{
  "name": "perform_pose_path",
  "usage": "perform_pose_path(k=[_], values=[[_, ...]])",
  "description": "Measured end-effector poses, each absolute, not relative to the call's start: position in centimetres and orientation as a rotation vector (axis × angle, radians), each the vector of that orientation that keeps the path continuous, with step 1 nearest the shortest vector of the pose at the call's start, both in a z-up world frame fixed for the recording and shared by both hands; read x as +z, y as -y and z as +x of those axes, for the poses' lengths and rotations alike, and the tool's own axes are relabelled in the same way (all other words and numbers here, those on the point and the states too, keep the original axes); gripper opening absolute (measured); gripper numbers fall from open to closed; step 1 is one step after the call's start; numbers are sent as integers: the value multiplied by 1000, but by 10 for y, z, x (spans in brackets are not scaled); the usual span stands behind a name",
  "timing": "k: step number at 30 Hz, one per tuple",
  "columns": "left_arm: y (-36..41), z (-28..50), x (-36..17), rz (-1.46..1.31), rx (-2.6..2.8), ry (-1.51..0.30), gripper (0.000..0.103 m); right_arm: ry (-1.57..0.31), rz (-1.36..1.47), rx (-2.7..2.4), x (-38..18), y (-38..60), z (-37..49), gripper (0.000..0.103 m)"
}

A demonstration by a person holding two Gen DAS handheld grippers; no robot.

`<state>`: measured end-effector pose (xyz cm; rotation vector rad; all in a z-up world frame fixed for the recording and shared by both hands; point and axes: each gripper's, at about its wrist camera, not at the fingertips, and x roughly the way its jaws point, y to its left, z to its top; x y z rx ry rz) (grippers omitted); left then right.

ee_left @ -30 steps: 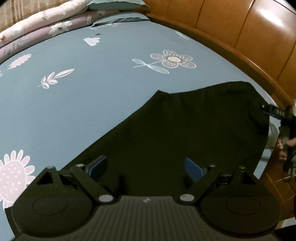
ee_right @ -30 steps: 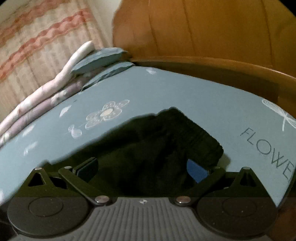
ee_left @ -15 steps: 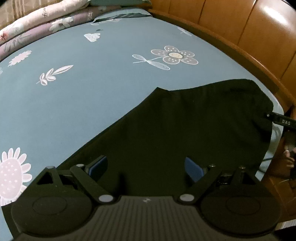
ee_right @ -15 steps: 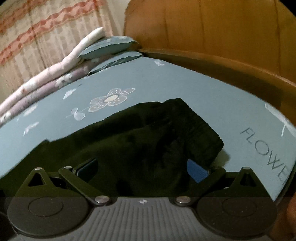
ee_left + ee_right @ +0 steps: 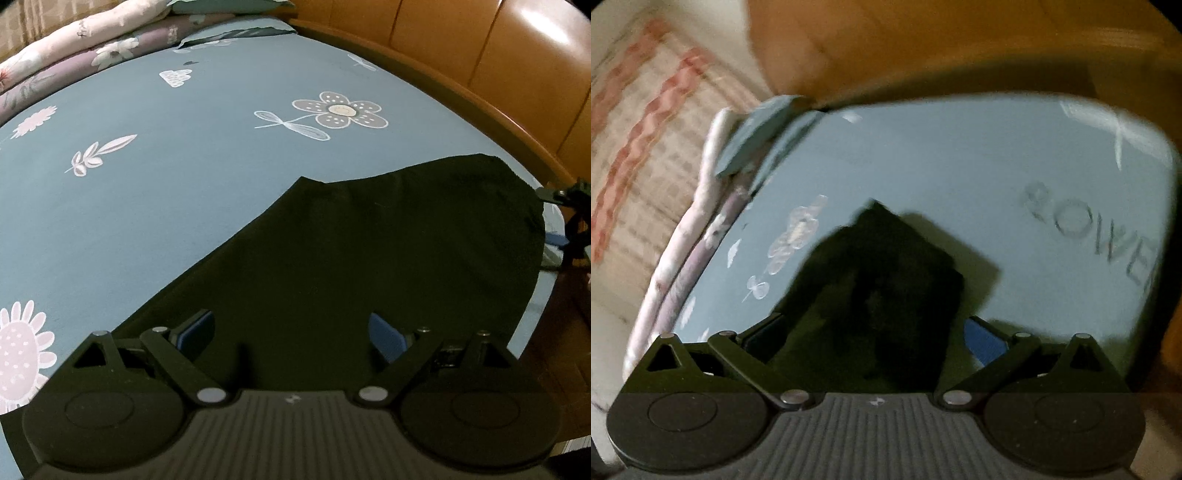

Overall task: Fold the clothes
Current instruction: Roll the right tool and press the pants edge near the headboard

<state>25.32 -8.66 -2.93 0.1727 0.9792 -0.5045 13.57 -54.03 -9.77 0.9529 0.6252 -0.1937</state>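
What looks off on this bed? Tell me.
The black garment lies askew, diagonal across the blue sheet, one end by the bed's edge. Its end looks bunched in the blurred right view. Nothing damaged or spilled.

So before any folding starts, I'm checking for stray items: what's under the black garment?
The black garment lies spread on the blue flowered bedsheet, which shows all around it. The cloth looks flat, with no obvious bulge, but whatever is directly beneath it is covered and can't be seen.

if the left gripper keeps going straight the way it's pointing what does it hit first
Most likely the flat black garment on the blue flowered bedsheet: the left gripper, jaws wide open, points down at it. How far off is unclear.
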Motion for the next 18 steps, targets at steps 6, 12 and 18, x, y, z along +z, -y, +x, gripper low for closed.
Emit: perform_pose_path(k=[6, 12, 18], values=[[78, 254, -31, 137, -466, -991, 90, -557, 1174, -89, -120, 575, 149, 103], [81, 254, -36, 129, -466, -1009, 90, -545, 1215, -41, -126, 590, 163, 103], [77, 252, -35, 103, -452, -1008, 90, -532, 1252, 17, -134, 565, 143, 103]])
